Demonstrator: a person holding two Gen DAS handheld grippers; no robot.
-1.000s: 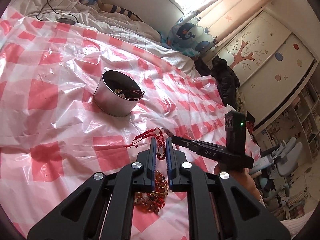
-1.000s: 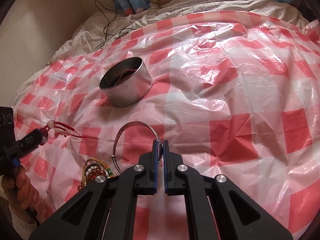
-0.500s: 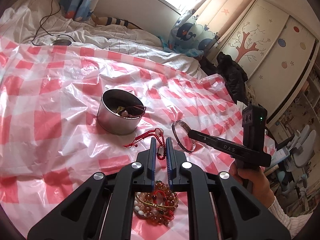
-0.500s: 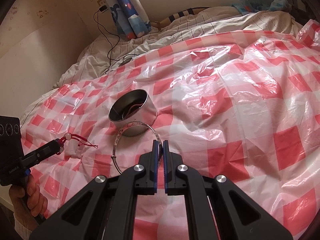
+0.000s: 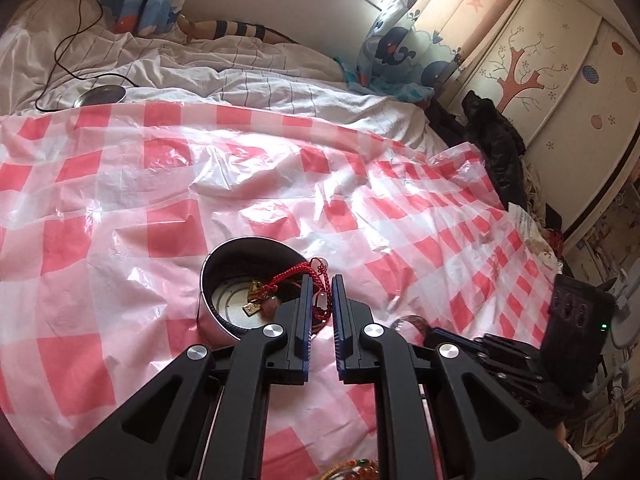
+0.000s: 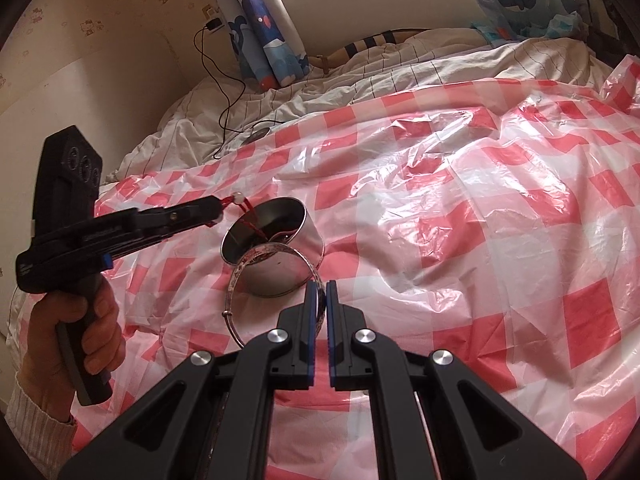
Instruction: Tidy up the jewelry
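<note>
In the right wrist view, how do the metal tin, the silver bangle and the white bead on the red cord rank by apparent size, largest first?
1. Silver bangle and metal tin: they look alike in width, and the bangle is nearer the camera, so I do not rank them.
2. White bead: clearly smallest, on the red cord held by the left claw.

A red-and-white checked plastic sheet (image 5: 248, 184) is covering the bed across mid-frame. Rumpled white bedding (image 5: 256, 80) is lying behind it. A black cable (image 6: 224, 92) is trailing down at upper left. Whale-print curtains (image 6: 260, 32) are hanging at top. A tree-painted wardrobe (image 5: 560, 60) is standing at upper right.
</note>
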